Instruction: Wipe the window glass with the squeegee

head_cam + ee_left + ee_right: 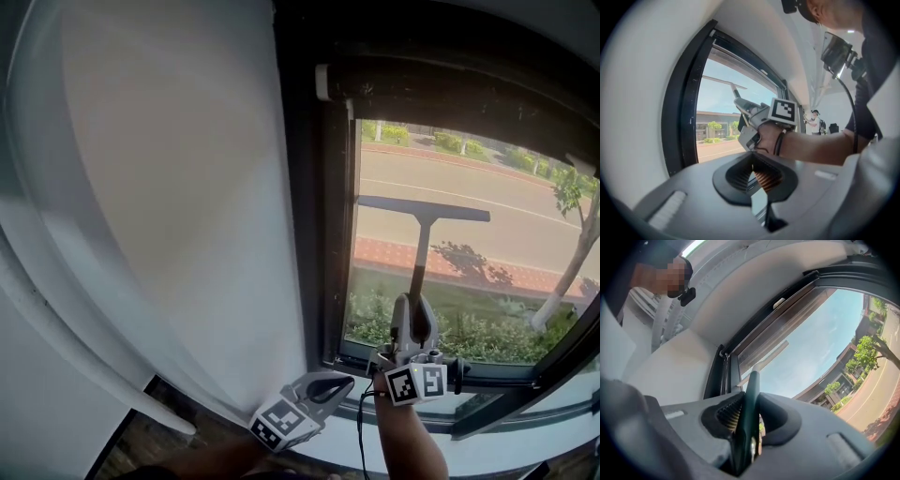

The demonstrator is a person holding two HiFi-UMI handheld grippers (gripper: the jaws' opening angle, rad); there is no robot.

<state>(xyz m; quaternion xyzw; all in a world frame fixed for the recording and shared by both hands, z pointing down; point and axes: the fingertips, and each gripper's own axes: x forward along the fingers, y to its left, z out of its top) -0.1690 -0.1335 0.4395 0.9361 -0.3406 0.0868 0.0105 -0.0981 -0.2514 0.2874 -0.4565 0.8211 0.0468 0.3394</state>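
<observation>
**Squeegee on glass, R gripper holding**

R gripper is clamping its jaws on the handle of the squeegee. Blade is lying flat against the window glass, approx mid-pane, w/ one end near the dark frame. L gripper is hanging just beside the R one, lower down, jaws together w/ nothing btwn them.

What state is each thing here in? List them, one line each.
Dark T-shaped squeegee: upright, blade level against the glass, handle clamped.
Clear window glass: see-through, no streaks visible.
Right gripper: shut on the squeegee's handle.
Left gripper: shut, empty, held low.
</observation>
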